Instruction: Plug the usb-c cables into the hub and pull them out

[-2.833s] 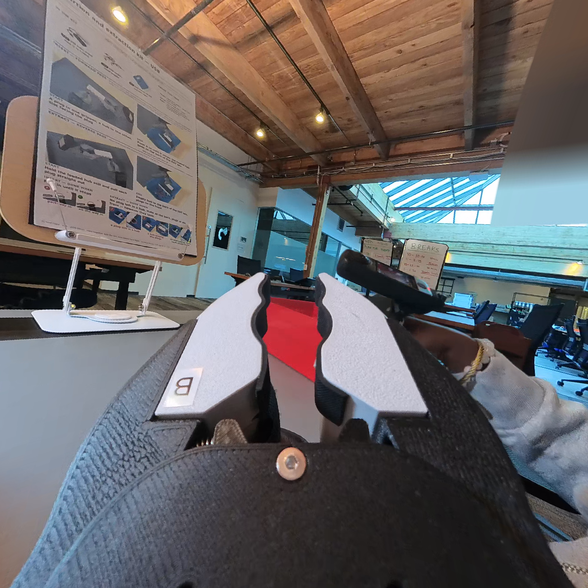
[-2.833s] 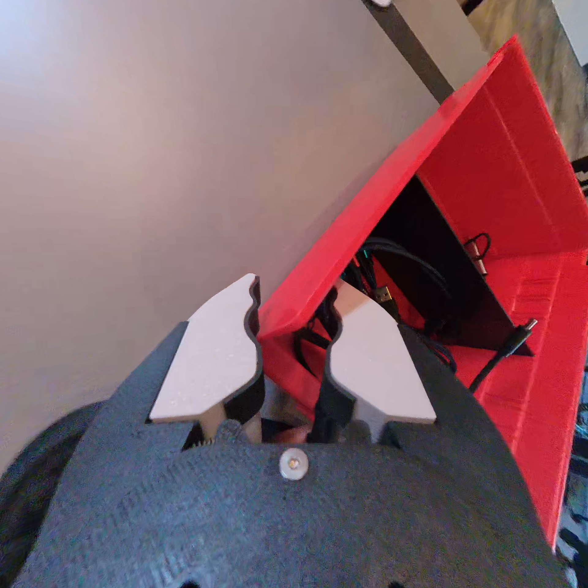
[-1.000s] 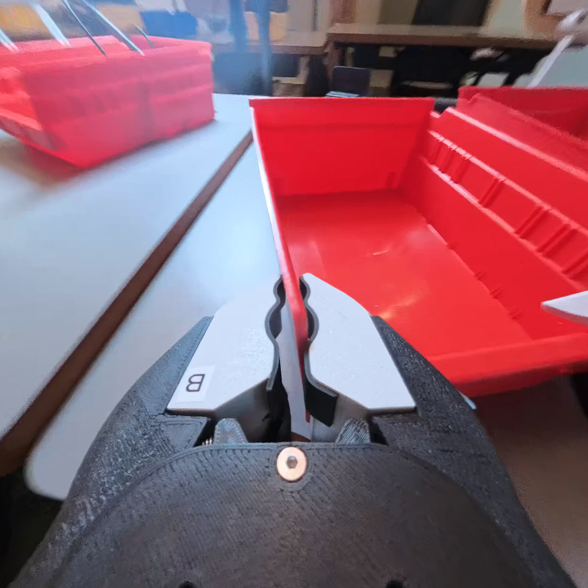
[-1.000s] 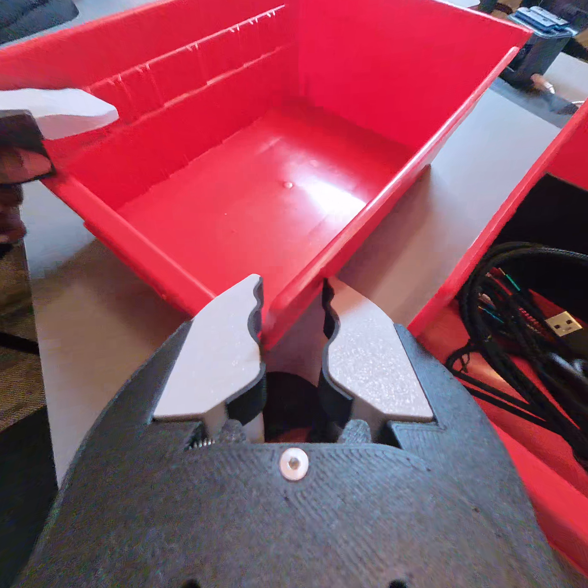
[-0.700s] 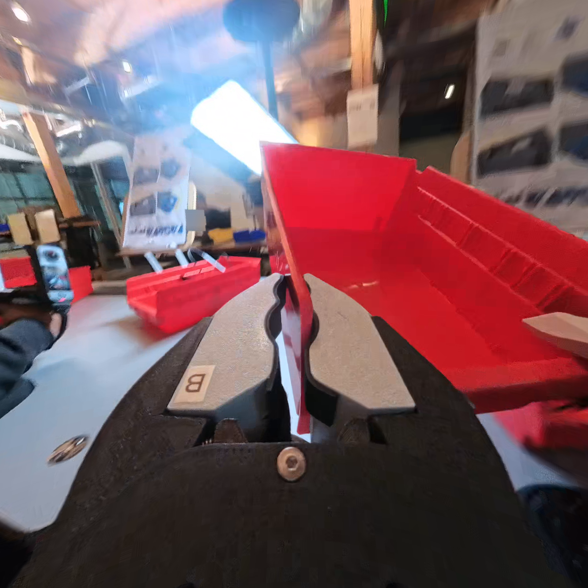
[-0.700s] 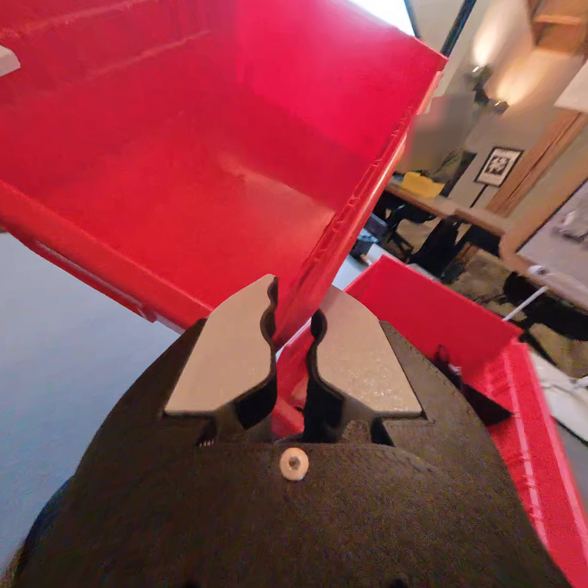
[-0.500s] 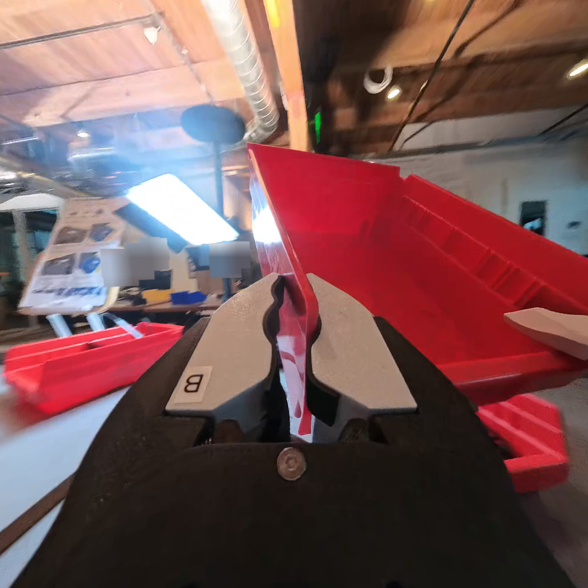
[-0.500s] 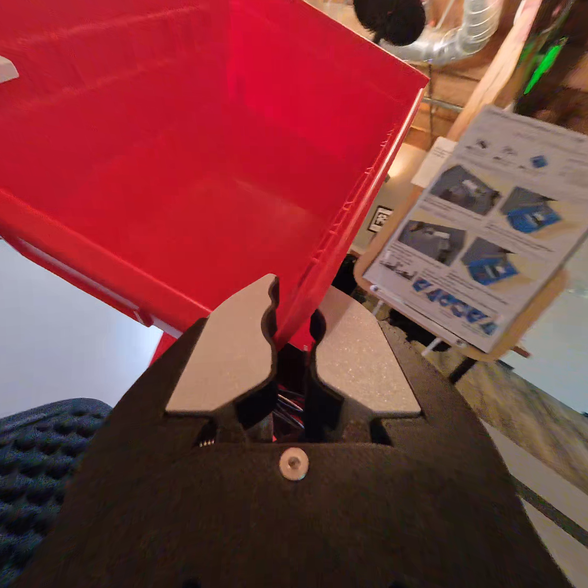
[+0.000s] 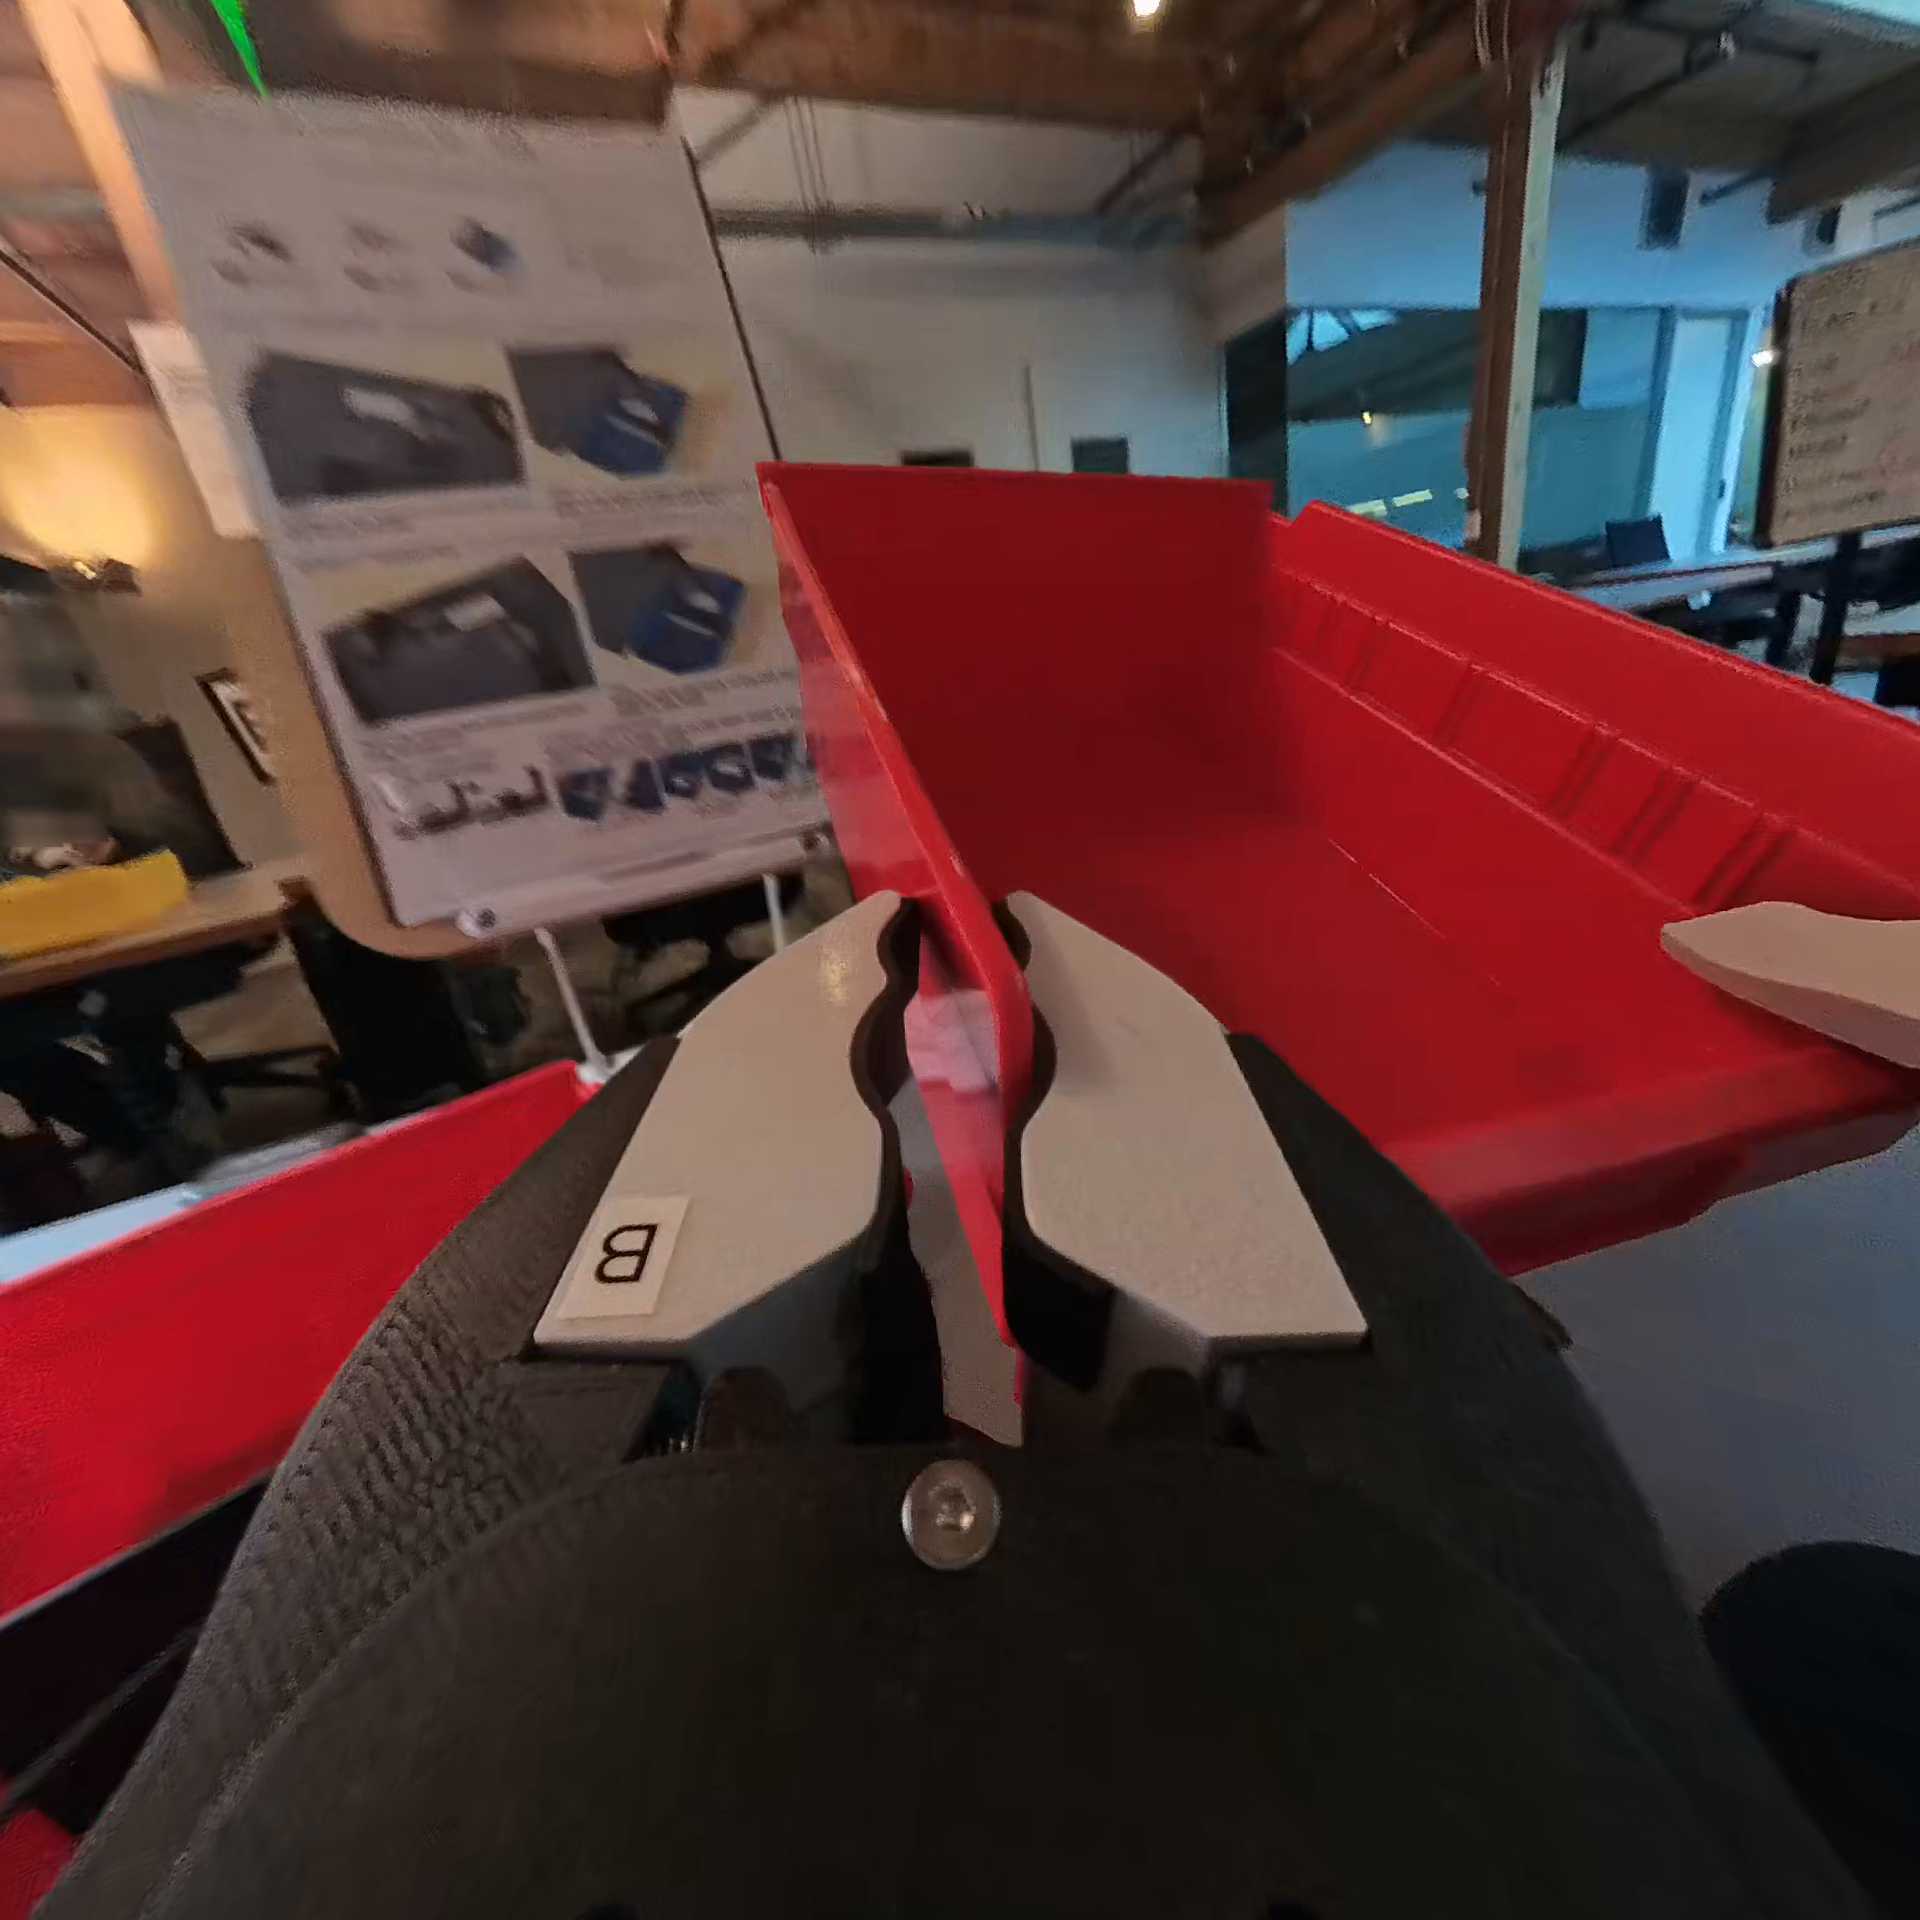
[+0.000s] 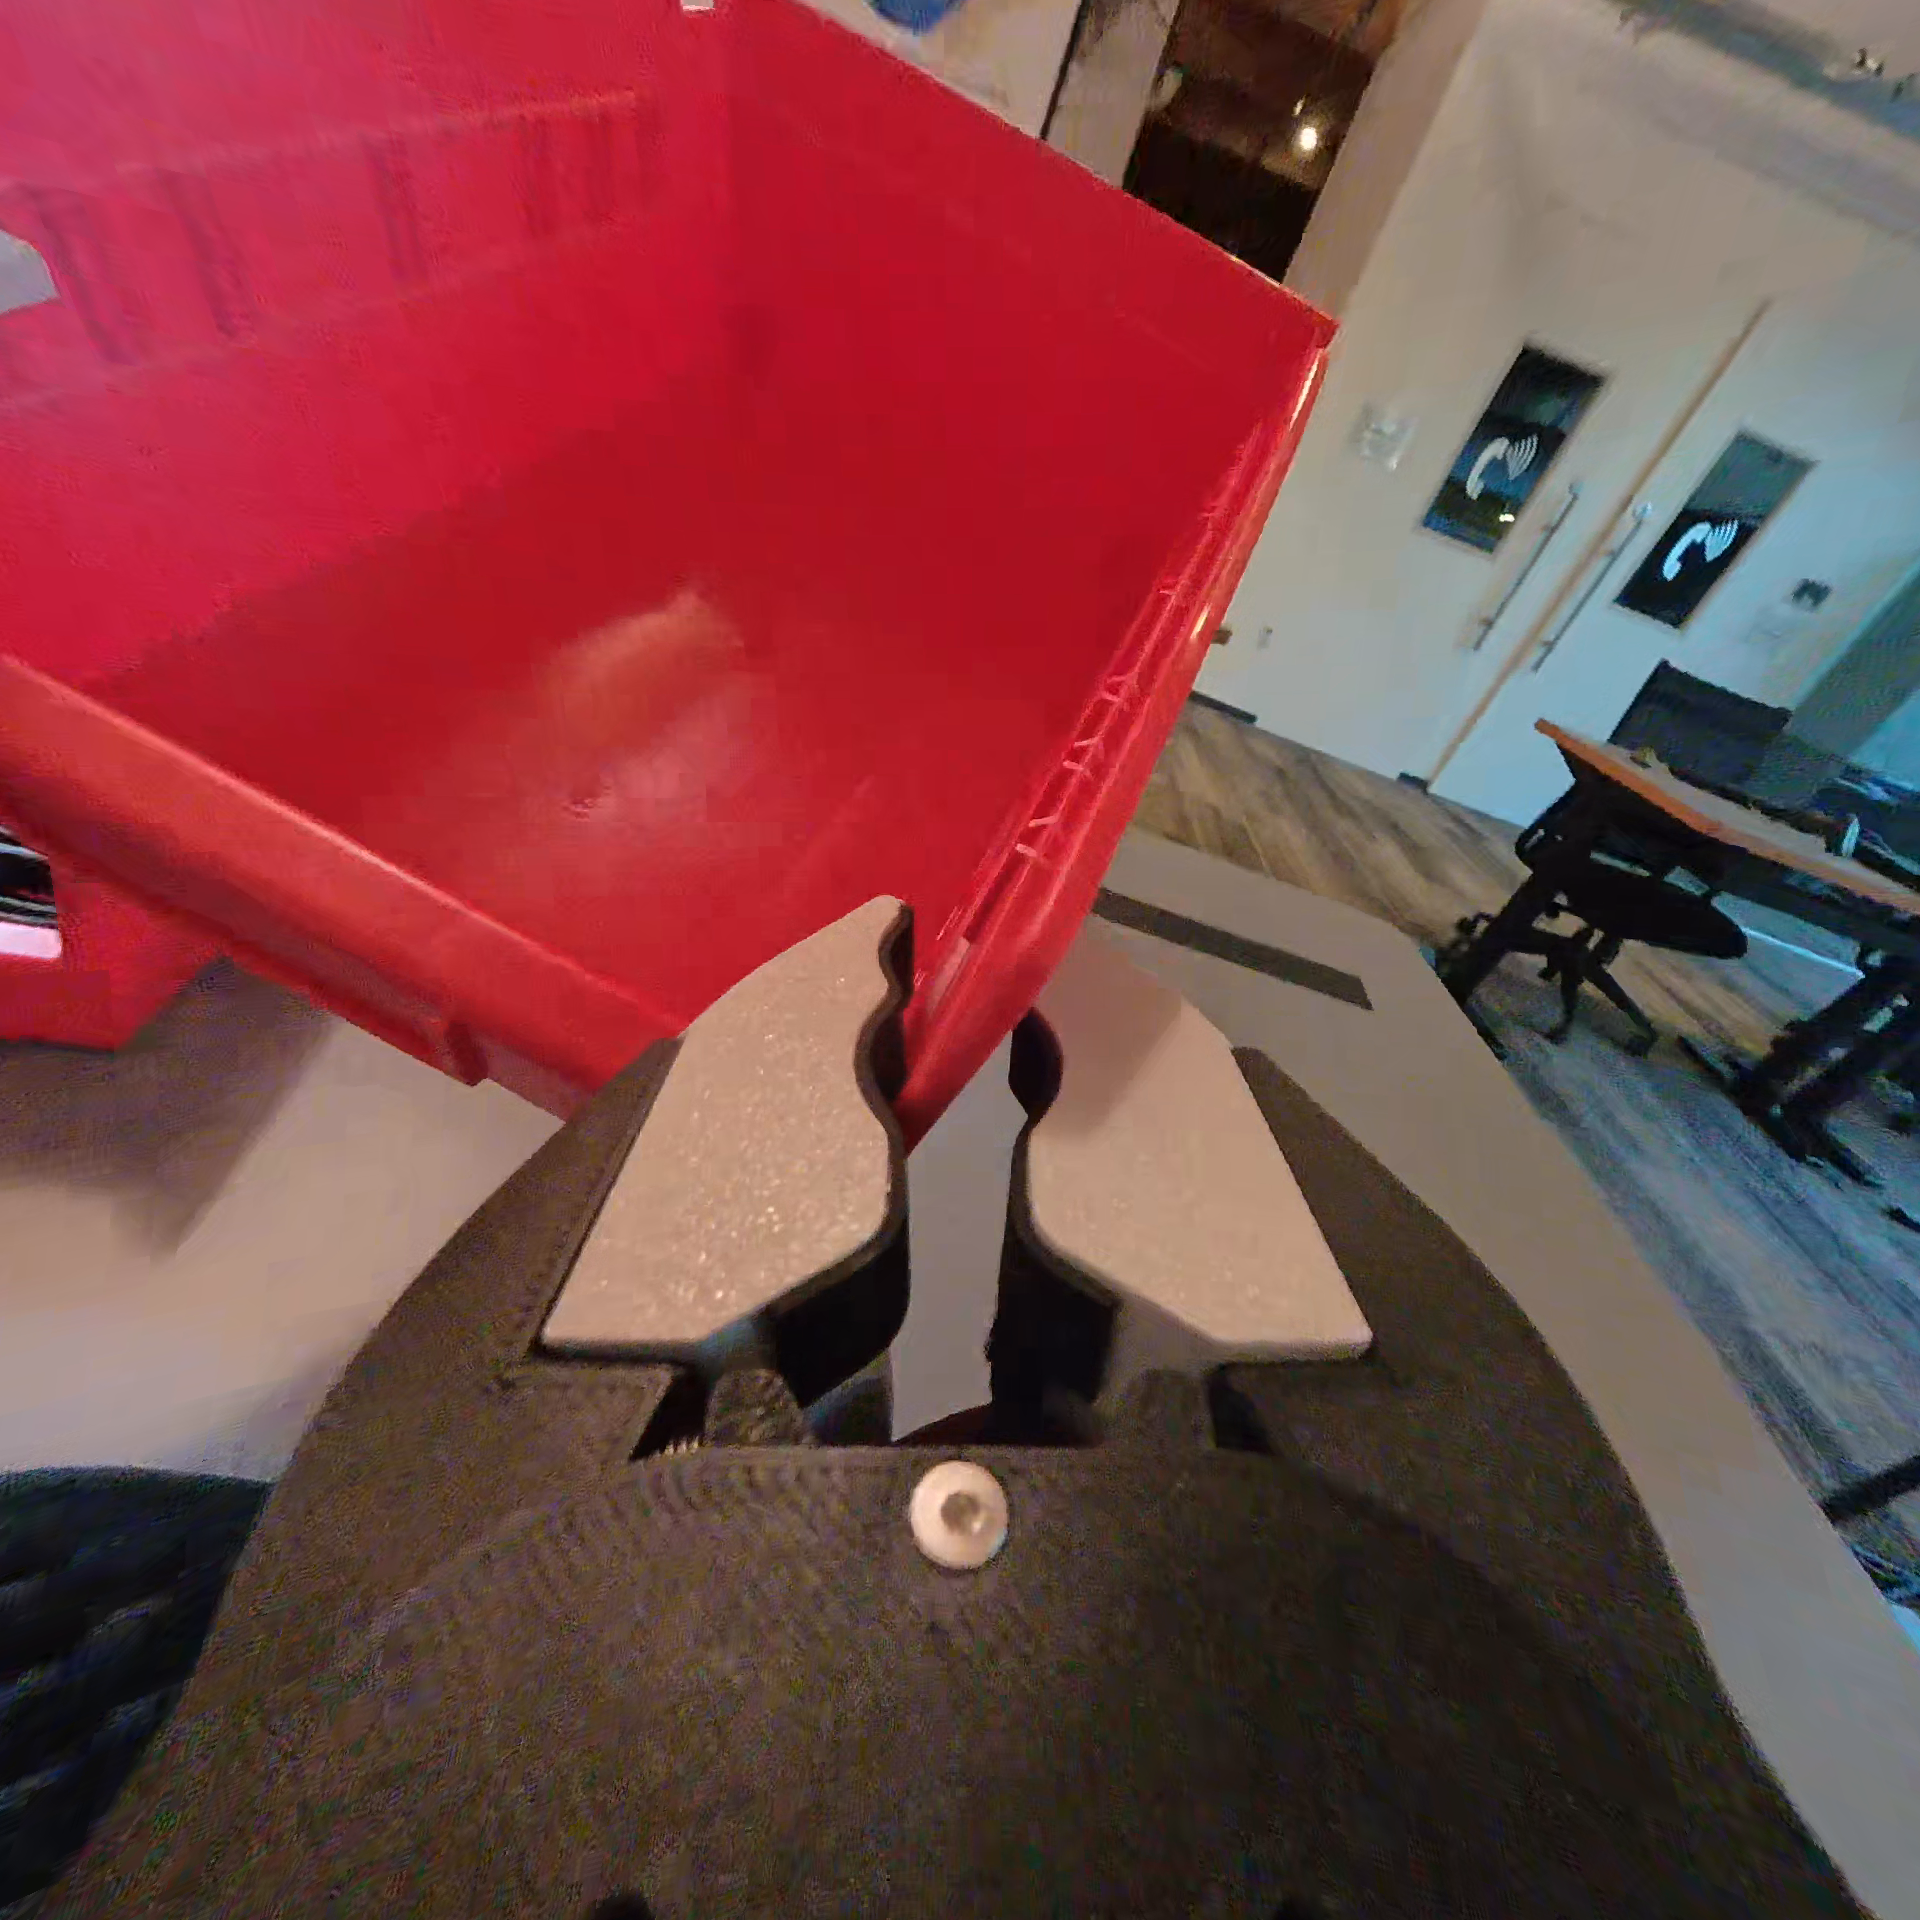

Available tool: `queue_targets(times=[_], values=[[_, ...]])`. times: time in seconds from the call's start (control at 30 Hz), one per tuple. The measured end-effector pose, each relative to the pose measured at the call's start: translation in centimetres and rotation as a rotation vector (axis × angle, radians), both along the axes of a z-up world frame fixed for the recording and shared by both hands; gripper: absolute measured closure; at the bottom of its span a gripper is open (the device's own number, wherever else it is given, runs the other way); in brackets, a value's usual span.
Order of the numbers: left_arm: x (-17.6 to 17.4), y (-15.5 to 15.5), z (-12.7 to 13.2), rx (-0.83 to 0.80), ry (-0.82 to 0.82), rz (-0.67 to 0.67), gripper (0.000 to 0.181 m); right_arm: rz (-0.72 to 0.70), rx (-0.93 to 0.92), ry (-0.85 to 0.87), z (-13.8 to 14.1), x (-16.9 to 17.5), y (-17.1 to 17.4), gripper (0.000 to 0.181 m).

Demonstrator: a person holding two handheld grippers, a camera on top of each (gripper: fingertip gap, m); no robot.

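Observation:
An empty red plastic bin [image 9: 1195, 831] is held up off the table between both grippers. My left gripper [image 9: 956, 925] is shut on one side wall of the bin. My right gripper [image 10: 971, 987] is shut on the opposite wall near a corner, and one of its fingers [image 9: 1808, 987] shows at the right edge of the left wrist view. The bin's bare inside [image 10: 623, 520] fills the right wrist view. One finger of the left gripper [image 10: 21, 281] shows at that view's far left. No USB-C cable or hub is in view.
A second red bin [image 9: 208, 1299] lies low on the left and also shows in the right wrist view [image 10: 62, 987]. An instruction poster on a stand [image 9: 468, 520] is behind it. The grey table [image 10: 1351, 1091] lies below, with desks and a chair [image 10: 1621, 935] beyond its edge.
Both grippers closed on the empty bin's walls, lifted it off the table and swung it round. The bin with cables has dropped out of view.

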State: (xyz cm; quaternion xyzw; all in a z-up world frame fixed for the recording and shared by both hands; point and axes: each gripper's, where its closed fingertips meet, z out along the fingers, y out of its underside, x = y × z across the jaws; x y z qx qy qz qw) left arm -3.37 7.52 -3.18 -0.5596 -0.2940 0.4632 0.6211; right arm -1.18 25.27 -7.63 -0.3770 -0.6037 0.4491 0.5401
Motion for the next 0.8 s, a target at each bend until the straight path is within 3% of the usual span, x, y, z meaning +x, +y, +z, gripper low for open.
queue_targets(times=[0.17, 0.33, 0.53, 0.8], values=[[-2.5, 3.4, -5.1, -0.023, -0.163, -0.041, 0.166, -0.051, 0.045, -0.158, -4.7, -1.7, 3.3, 0.167], [-3.3, 4.2, -9.0, -0.034, -0.282, -0.066, 0.162, -0.056, 0.077, -0.256, -8.2, -2.7, 4.1, 0.167], [-3.6, 4.1, -10.5, -0.023, -0.353, -0.138, 0.157, 0.006, 0.050, -0.298, -9.3, -2.8, 3.5, 0.165], [-3.4, 4.9, -12.3, -0.086, -0.405, -0.171, 0.148, -0.039, 0.052, -0.318, -10.2, -3.2, 4.5, 0.166]])
